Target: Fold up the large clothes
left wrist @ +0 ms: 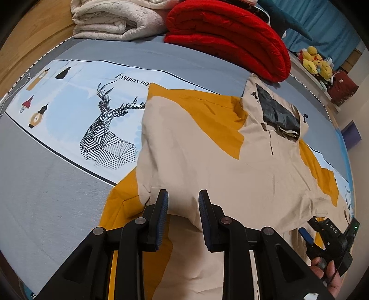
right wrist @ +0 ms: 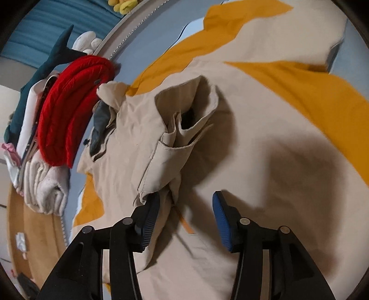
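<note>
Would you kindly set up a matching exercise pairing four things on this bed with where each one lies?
Things:
1. beige and mustard jacket
2. red quilted folded blanket
3. cream fleece folded blanket
4. geometric black deer print

Places:
A. stacked at the bed's far edge, touching the jacket's hood
B. spread flat under both open grippers
C. on the sheet, left of the jacket
D. far left corner, beside the red one

Pairs: 1-B, 2-A, 3-D, 4-C

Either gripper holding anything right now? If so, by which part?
Nothing is held. The left gripper is open over the beige and mustard jacket. The right gripper is open too, its jaws apart beside the jacket's crumpled sleeve cuff.
</note>
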`<act>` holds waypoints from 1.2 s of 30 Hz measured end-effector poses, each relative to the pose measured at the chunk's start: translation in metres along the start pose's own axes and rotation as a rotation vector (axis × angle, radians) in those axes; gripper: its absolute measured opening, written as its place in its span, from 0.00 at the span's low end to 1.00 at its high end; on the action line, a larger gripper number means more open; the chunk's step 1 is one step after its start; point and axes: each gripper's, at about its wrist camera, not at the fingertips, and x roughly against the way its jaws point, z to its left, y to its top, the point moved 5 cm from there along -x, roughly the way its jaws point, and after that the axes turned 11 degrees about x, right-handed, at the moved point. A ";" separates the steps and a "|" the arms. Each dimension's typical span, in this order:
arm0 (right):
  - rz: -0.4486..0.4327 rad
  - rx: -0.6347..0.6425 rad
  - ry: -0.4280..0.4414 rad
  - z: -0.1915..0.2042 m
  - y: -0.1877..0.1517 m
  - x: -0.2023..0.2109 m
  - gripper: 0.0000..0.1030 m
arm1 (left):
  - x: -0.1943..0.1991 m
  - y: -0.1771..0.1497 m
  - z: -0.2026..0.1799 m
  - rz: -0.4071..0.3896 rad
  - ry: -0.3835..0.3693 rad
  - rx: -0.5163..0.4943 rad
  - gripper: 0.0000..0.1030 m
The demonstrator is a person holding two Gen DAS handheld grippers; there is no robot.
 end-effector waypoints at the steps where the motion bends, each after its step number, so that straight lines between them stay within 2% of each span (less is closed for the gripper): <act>1: -0.006 -0.007 0.007 0.000 0.001 0.002 0.48 | 0.000 0.001 0.001 0.000 0.000 0.003 0.24; 5: -0.120 -0.039 -0.025 -0.001 0.003 0.028 0.48 | -0.001 0.002 0.000 0.001 0.002 0.003 0.24; 7: -0.146 -0.069 -0.013 -0.003 0.001 0.036 0.48 | -0.002 0.002 0.000 0.003 0.001 0.003 0.24; 10: -0.099 -0.095 0.041 -0.005 0.000 0.026 0.49 | -0.004 0.004 0.001 0.005 0.002 0.007 0.24; 12: -0.065 -0.100 0.015 -0.011 -0.001 0.018 0.49 | -0.005 0.007 0.003 0.005 0.002 0.015 0.24; 15: 0.038 -0.087 -0.013 -0.017 -0.003 -0.009 0.49 | -0.007 0.015 0.007 -0.003 0.011 0.029 0.24; 17: 0.032 -0.063 -0.020 -0.016 0.001 -0.012 0.43 | -0.008 0.021 0.013 -0.009 0.018 0.053 0.24; 18: 0.028 -0.043 -0.014 -0.013 0.005 -0.011 0.24 | -0.007 0.025 0.018 -0.014 0.021 0.072 0.24; 20: 0.031 -0.018 0.024 -0.007 0.012 -0.011 0.12 | -0.007 0.032 0.028 -0.026 0.029 0.108 0.24; 23: -0.065 0.045 0.028 0.005 0.030 0.014 0.08 | -0.009 0.039 0.038 -0.028 0.023 0.159 0.24; 24: -0.135 0.090 0.014 0.010 0.041 0.032 0.08 | -0.010 0.039 0.040 -0.020 0.016 0.172 0.24; 27: -0.257 0.141 -0.021 0.011 0.064 0.065 0.08 | -0.019 0.034 0.036 0.018 -0.010 0.184 0.24; 29: -0.285 0.155 -0.054 0.003 0.076 0.075 0.08 | -0.027 0.027 0.030 0.053 -0.032 0.175 0.24; 34: -0.097 0.137 -0.110 -0.029 0.082 0.044 0.14 | -0.059 0.004 0.020 0.173 -0.050 0.143 0.24; 36: -0.059 0.120 -0.150 -0.043 0.079 0.039 0.17 | -0.069 -0.003 0.021 0.206 -0.037 0.138 0.24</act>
